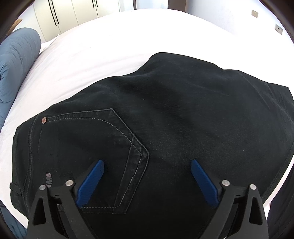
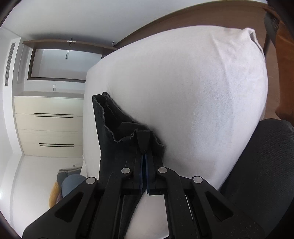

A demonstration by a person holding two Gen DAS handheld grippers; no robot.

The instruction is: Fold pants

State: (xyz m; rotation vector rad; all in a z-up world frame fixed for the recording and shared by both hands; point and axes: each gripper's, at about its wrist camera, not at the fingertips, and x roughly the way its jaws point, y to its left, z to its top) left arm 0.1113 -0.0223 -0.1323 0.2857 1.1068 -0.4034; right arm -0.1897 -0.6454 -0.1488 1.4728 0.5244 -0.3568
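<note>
Left gripper (image 1: pixel 148 165) points down at the pants (image 1: pixel 165 119), and its two blue fingers (image 1: pixel 91 182) stand far apart. Nothing is between them; they hang over the dark cloth and do not pinch it. In this left wrist view the pants lie spread on the white bed (image 1: pixel 91 51). A back pocket (image 1: pixel 102 147) with light stitching sits under the left finger. A small round rivet (image 1: pixel 44 120) shines at the pocket's top corner, near the left edge of the pants. A blue pillow (image 1: pixel 16 69) lies at the left edge of the bed. Pale cupboards (image 1: pixel 69 12) stand past the far edge of the bed.

In the right wrist view the whole room looks tipped sideways. Right gripper (image 2: pixel 144 154) is squeezed tight on a bit of the pants (image 2: pixel 117 136), close to the end of a leg. The cloth is bunched up there, and its rough hem (image 2: pixel 104 117) curls open above the grip. This part of the pants sits at the edge of the bed (image 2: pixel 183 92), partly lifted off the sheet. A dark chair (image 2: pixel 261 161) stands beside the bed at the lower right. Cream drawers (image 2: pixel 49 125) with dark handles stand at the left.
</note>
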